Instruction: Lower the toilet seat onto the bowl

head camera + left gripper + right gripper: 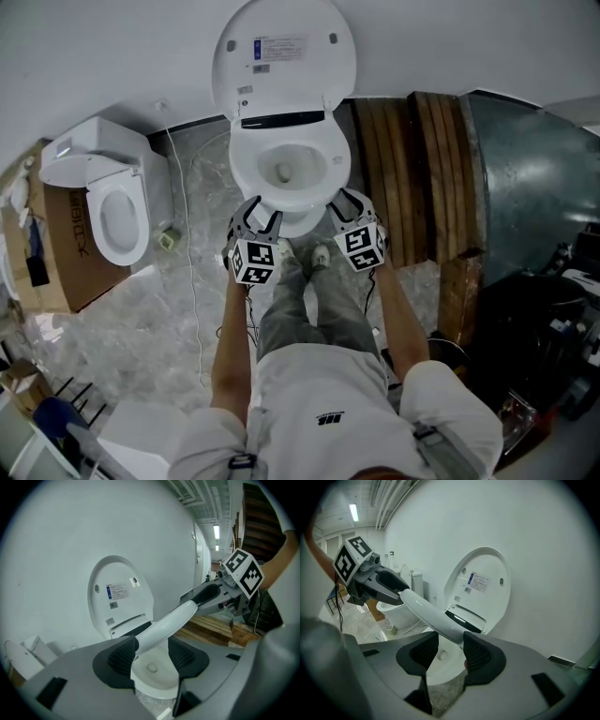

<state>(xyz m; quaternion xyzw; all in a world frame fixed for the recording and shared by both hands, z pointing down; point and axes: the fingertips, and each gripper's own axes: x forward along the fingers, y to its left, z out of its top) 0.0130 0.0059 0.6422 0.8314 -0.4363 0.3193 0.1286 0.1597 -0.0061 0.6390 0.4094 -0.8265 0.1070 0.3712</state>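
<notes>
A white toilet stands against the wall with its lid [281, 56] upright. Its seat [291, 214] hangs part-way down over the bowl [286, 173], held at its front edge. My left gripper [261, 216] is at the seat's front left. In the left gripper view the seat [173, 618] runs between the jaws of the left gripper [152, 651]. It lies against the left pad [124, 656], with a sliver of room at the other pad. My right gripper [349, 202] is at the front right. In the right gripper view the right gripper [450, 648] has both pads on the seat [431, 613].
A second toilet [117, 211] and a cardboard box [66, 248] stand to the left. Wooden planks [412, 159] and a dark metal panel [534, 187] lie to the right. A cable [192, 281] runs over the marble floor. The person's shoes [305, 255] are right before the bowl.
</notes>
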